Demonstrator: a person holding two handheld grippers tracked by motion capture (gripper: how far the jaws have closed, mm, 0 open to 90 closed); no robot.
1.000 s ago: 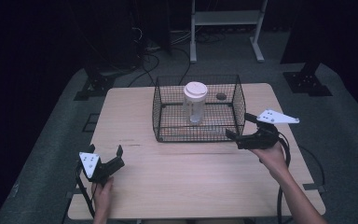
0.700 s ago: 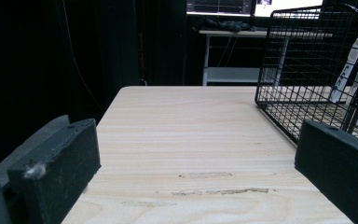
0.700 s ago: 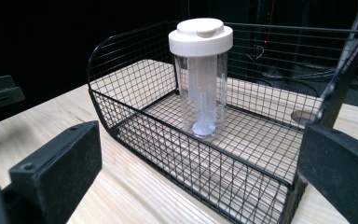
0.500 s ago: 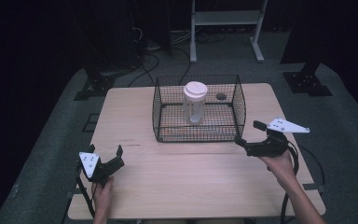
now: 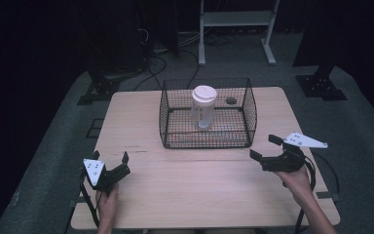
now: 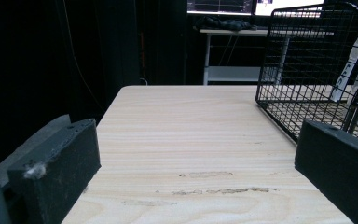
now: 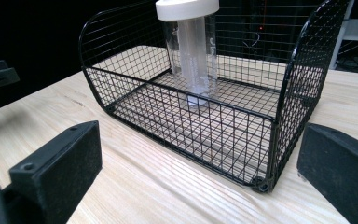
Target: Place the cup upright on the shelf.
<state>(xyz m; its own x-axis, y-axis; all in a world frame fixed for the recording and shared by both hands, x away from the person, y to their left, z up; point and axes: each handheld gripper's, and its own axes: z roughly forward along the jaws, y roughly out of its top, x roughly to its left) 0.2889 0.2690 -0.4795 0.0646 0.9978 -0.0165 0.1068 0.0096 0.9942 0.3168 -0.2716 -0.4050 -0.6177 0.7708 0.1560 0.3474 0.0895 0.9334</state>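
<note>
A black wire basket [image 5: 165, 117] stands on the far middle of the wooden table [image 5: 195, 180]. Inside it a clear plastic jar with a white lid [image 5: 203, 107] stands upright. The right gripper view shows the same jar [image 7: 191, 51] through the basket's front mesh [image 7: 168, 116]. My left gripper [image 5: 111, 163] rests open near the table's front left corner, with nothing between its jaws. My right gripper [image 5: 264, 147] hovers open to the right of the basket's front corner, clear of it and holding nothing.
A small dark round object [image 5: 231, 101] lies on the table just behind the basket. A white metal stand [image 5: 233, 22] and cables [image 5: 175, 48] sit on the floor beyond the table. The table's left edge [image 6: 109, 107] runs close by my left gripper.
My right gripper has pulled back from the basket's right front corner, moving toward the person and to the right. The left gripper has stayed still.
</note>
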